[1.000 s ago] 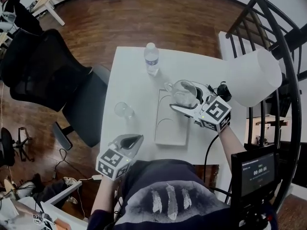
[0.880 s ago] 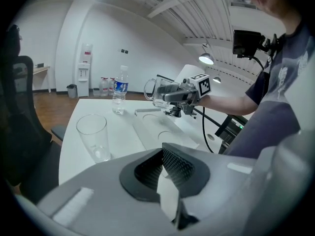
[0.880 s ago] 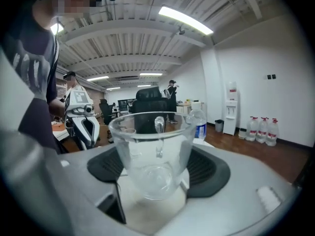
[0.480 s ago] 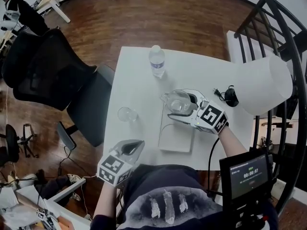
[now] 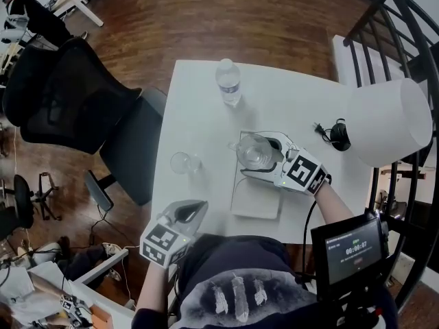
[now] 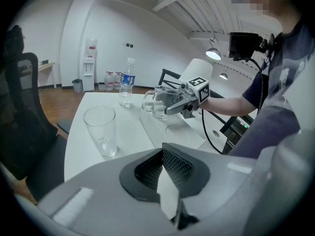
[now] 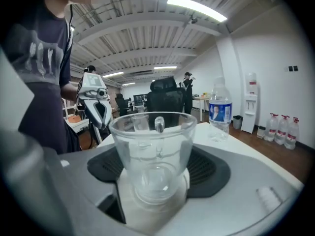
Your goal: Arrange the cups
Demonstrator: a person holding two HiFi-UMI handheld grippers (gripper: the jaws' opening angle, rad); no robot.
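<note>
A clear glass mug (image 5: pixel 250 148) with a handle sits upright between the jaws of my right gripper (image 5: pixel 264 156), which is shut on it. It hangs low over the far end of a flat white tray (image 5: pixel 257 201); I cannot tell whether it touches. The right gripper view shows the mug (image 7: pixel 153 151) filling the space between the pads. A tall clear glass (image 5: pixel 182 162) stands on the white table (image 5: pixel 199 115), left of the tray. My left gripper (image 5: pixel 192 211) hovers at the table's near edge, shut and empty, with the tall glass (image 6: pixel 101 131) ahead of it.
A water bottle (image 5: pixel 230 82) stands at the table's far side. A black plug and cord (image 5: pixel 339 134) lie right of the tray, beside a white lampshade (image 5: pixel 391 118). A black office chair (image 5: pixel 68 108) is at the table's left.
My right gripper has come down with the mug, closer over the tray. The left gripper has stayed about where it was.
</note>
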